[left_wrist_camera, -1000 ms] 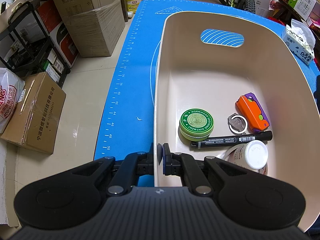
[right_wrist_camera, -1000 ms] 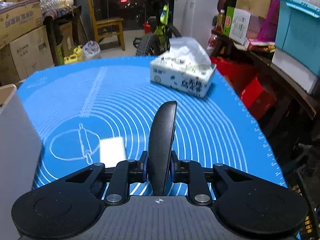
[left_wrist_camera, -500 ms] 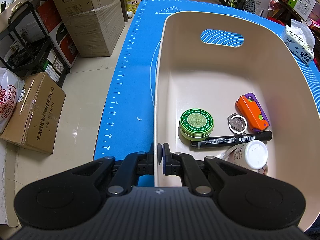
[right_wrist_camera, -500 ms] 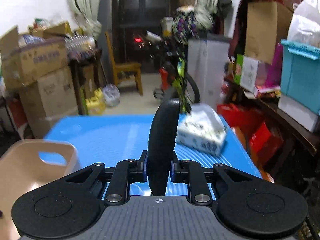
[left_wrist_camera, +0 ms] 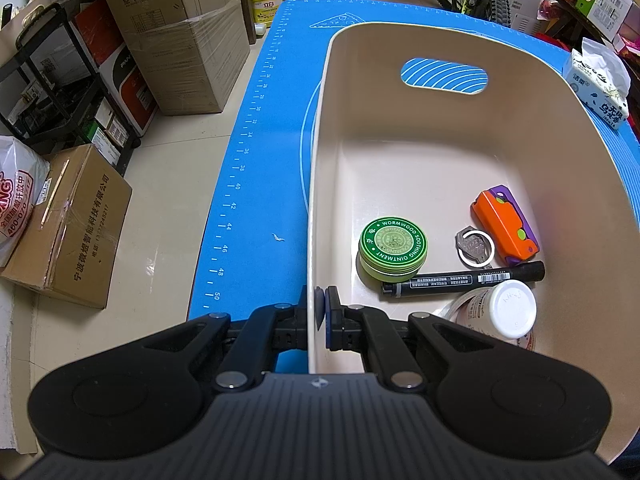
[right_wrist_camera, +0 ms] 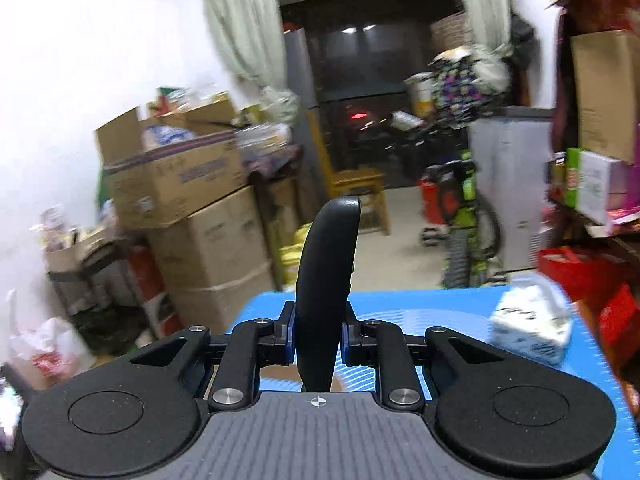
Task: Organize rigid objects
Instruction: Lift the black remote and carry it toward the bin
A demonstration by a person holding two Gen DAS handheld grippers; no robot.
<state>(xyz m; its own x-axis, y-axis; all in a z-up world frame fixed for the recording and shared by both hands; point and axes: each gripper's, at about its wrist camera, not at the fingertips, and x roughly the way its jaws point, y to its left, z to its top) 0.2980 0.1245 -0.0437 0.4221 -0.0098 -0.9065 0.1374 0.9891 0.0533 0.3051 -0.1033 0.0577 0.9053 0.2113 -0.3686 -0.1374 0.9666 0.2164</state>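
Mid-carry — right gripper [right_wrist_camera: 318, 340] clamped on black mouse [right_wrist_camera: 326, 280], high above mat [right_wrist_camera: 420, 304]. Left gripper [left_wrist_camera: 318, 312] pinching bin [left_wrist_camera: 560, 128] wall. Next, probably: swing over bin, lower, release.

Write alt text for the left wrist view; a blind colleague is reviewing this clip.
The left claw is clamped shut on the near wall of a beige bin standing on a blue mat. Inside lie a green ointment tin, black marker, orange-purple toy, key ring and white-capped bottle.
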